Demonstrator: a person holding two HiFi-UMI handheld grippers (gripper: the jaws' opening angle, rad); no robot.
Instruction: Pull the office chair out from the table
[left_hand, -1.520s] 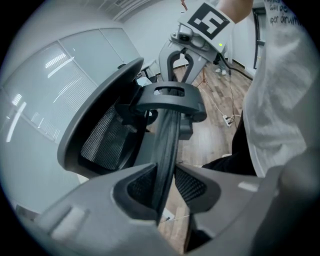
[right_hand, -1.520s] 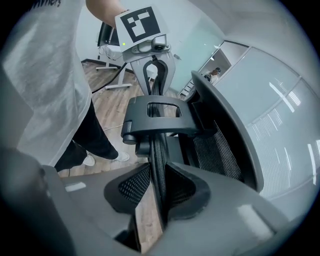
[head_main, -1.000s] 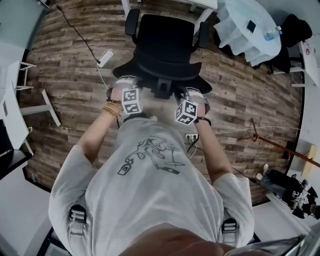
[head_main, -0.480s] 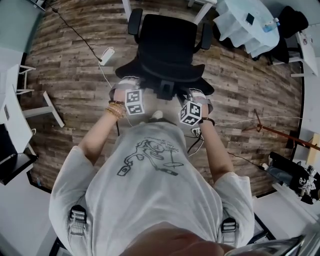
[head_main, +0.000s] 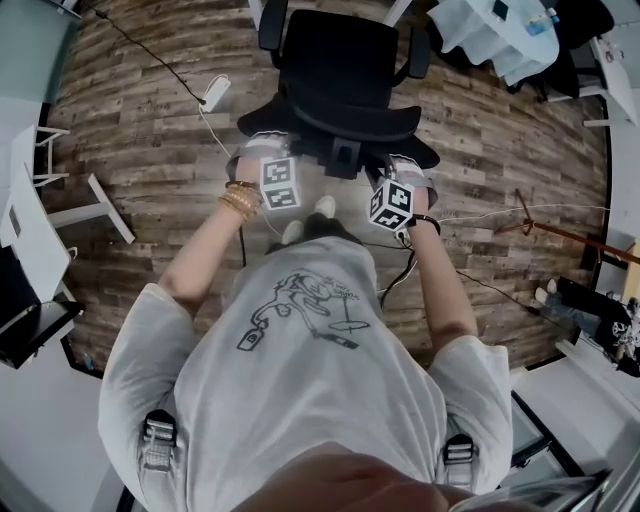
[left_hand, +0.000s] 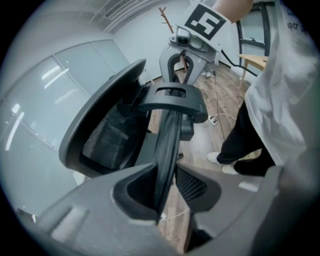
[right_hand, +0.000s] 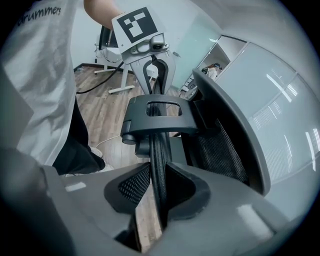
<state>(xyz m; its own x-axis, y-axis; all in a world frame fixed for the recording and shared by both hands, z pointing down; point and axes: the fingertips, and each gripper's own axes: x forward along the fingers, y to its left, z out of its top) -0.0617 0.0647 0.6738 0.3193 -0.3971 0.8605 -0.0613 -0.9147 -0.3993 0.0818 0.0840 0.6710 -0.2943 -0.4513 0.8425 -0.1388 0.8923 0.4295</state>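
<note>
The black office chair (head_main: 340, 70) stands on the wood floor, seen from above, its backrest toward the person. My left gripper (head_main: 262, 152) is shut on the left part of the backrest's top rim (left_hand: 167, 150). My right gripper (head_main: 407, 172) is shut on the right part of that rim (right_hand: 159, 165). In the left gripper view my left gripper (left_hand: 162, 197) pinches the thin rim edge-on, and the right gripper (left_hand: 192, 45) shows further along. In the right gripper view my right gripper (right_hand: 159, 200) clamps it likewise. White table legs (head_main: 254, 8) stand beyond the chair.
A white power strip (head_main: 215, 93) with its cable lies left of the chair. A white-draped round table (head_main: 500, 40) is at the top right, white desks (head_main: 20, 200) at the left. A wooden stand (head_main: 560, 235) lies on the floor at right. The person's shoes (head_main: 325, 207) are between the grippers.
Both grippers, still clamped on the backrest, have moved across the floor with the chair, away from the table legs. The person's shoes have come into view behind the chair.
</note>
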